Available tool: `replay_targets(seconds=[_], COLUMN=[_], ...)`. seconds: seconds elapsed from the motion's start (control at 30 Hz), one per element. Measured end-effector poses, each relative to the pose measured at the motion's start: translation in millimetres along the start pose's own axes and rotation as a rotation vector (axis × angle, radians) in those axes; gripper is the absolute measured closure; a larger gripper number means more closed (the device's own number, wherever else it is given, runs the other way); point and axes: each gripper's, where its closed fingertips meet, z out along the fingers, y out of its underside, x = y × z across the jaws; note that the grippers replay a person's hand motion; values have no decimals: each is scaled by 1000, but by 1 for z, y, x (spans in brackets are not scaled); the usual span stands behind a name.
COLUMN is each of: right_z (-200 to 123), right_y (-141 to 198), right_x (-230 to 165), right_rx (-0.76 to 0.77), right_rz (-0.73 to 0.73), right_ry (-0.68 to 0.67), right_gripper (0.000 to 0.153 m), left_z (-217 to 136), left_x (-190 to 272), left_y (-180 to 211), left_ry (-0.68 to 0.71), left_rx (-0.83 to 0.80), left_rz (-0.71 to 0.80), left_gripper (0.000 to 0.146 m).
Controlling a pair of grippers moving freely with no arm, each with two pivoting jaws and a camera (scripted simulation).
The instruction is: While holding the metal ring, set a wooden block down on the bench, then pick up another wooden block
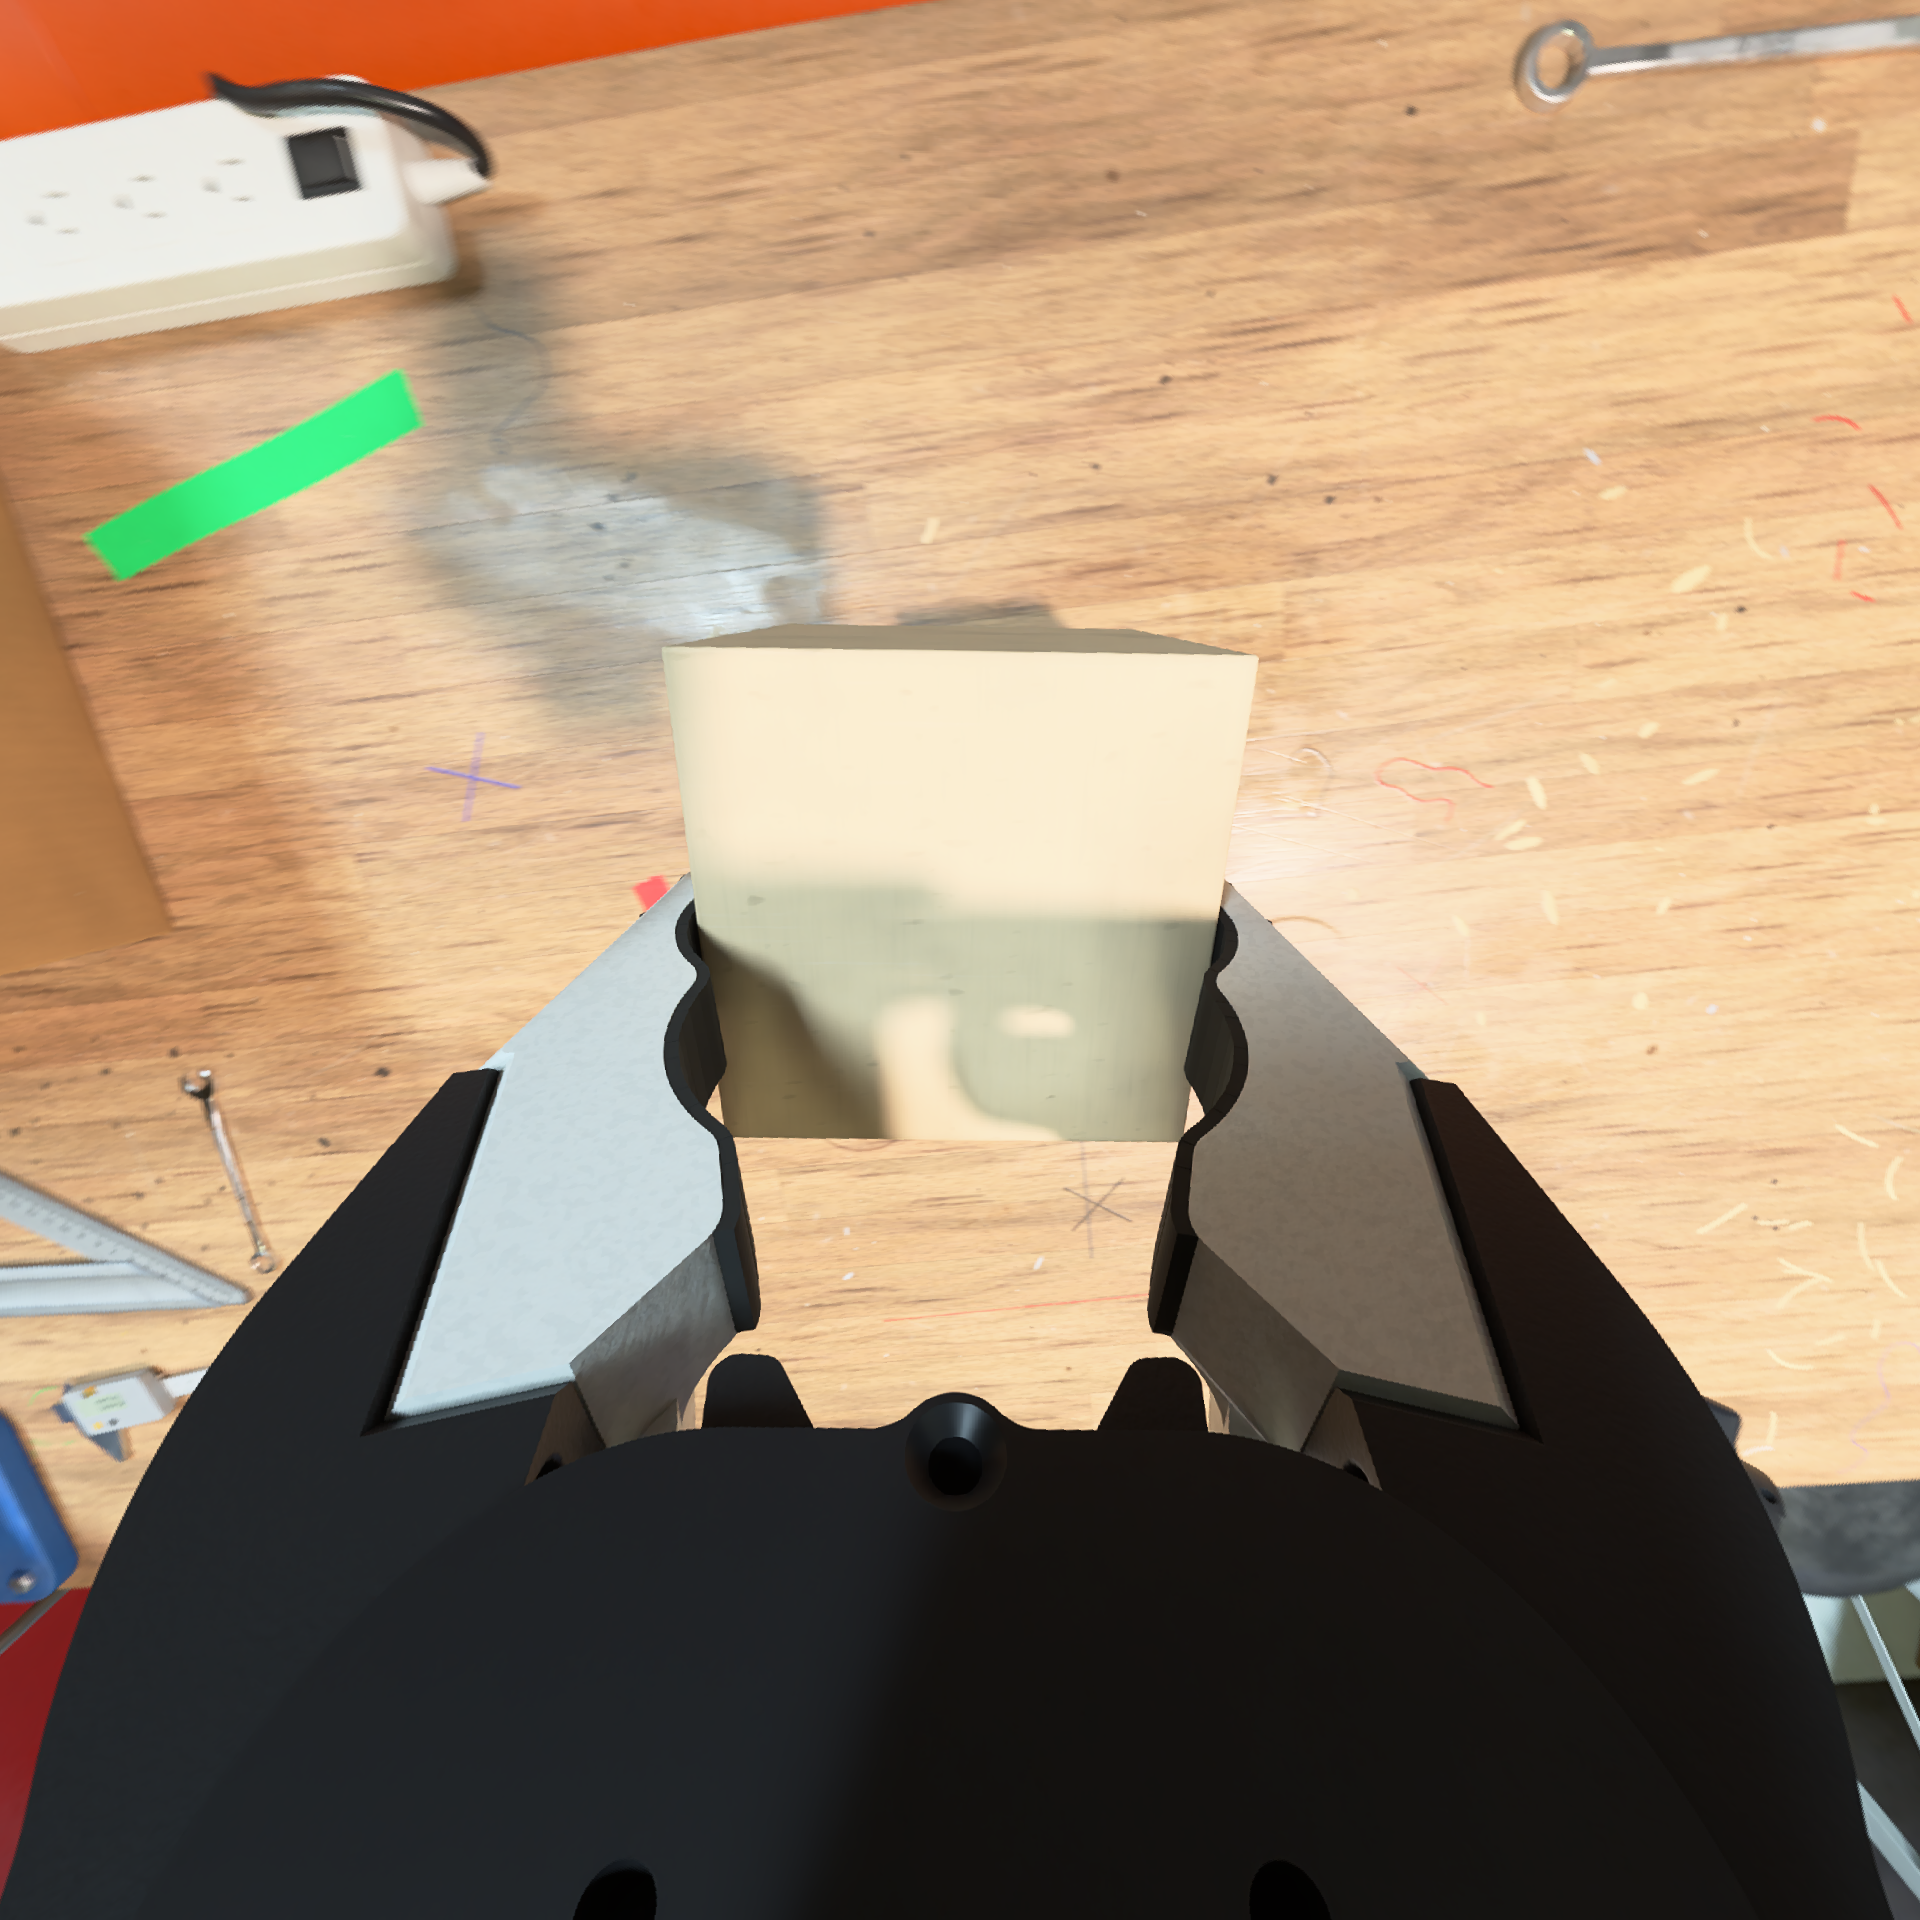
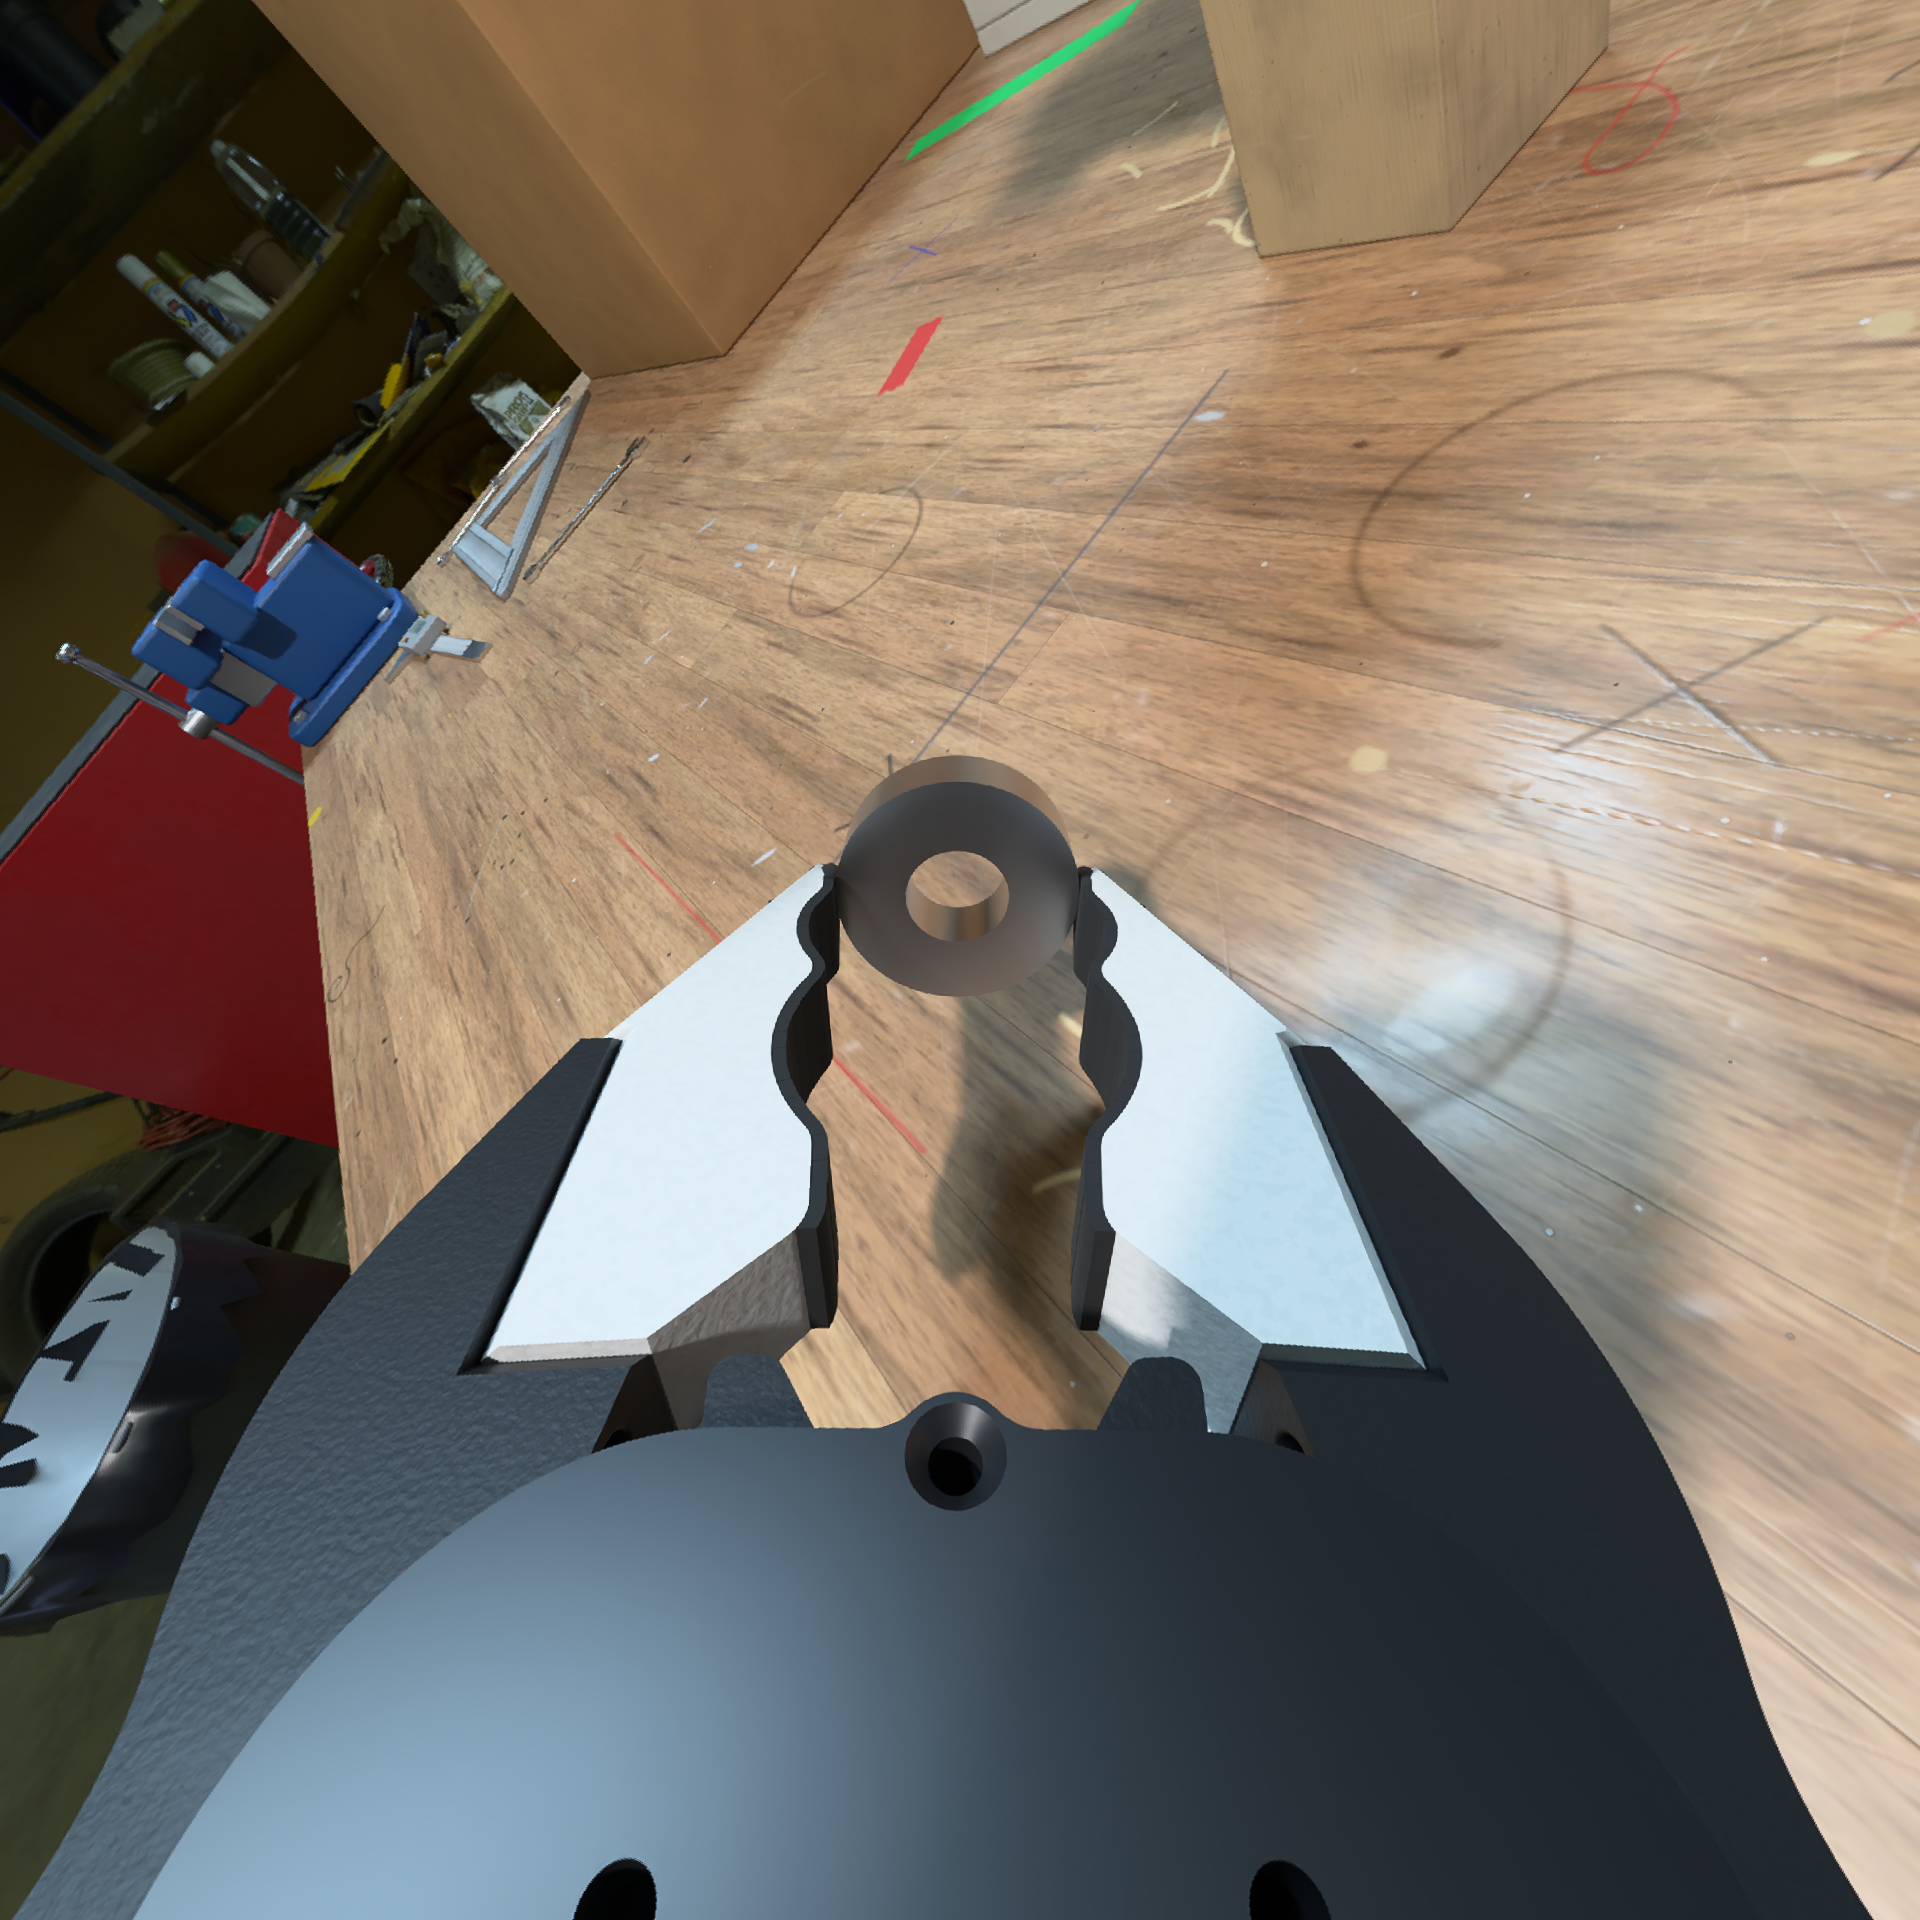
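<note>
Left gripper (image 1: 956, 1023) is clamped on the pale square-faced wooden block (image 1: 961, 831), held between its fingertips above the scratched wooden bench (image 1: 1351, 364). Right gripper (image 2: 956, 914) pinches the grey metal ring (image 2: 956, 878) at its tips, hole facing the camera. A second light-wood block (image 2: 1392, 114) stands ahead, well apart.

- The scuffed, pencil-marked wooden plank bench (image 2: 1351, 644) was brightly lit and glared in patches.
- A red panel (image 2: 156, 894) ran along its edge.
- Dim, cluttered wooden shelves (image 2: 208, 291) stood beyond.
</note>
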Motion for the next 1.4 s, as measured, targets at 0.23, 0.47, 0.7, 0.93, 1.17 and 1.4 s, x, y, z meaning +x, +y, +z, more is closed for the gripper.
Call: replay_targets(seconds=[0.23,0.47,0.7,0.93,1.17,1.4], right_z=[3,12,10,15,16,17], right_y=[3,8,13,18,24,26], right_x=[-3,0,5,1,1,4], right_rx=[-8,-48,-66,-94,-124,-139], right_rz=[-21,-38,-70,-65,-100,-84], right_ry=[11,20,53,34,49,61], right_gripper=[108,108,108,108,108,108], left_z=[24,135,211,240,243,179], left_x=[-82,-117,-138,-120,-116,-94], left_y=[22,52,69,69,68,24], left_ry=[-55,23,30,19,-7,-58], left_rx=[-29,-119,-144,-154,-148,20], left_rz=[-48,-103,-89,-51,-86,-28], left_gripper=[54,54,54,54,37,22])
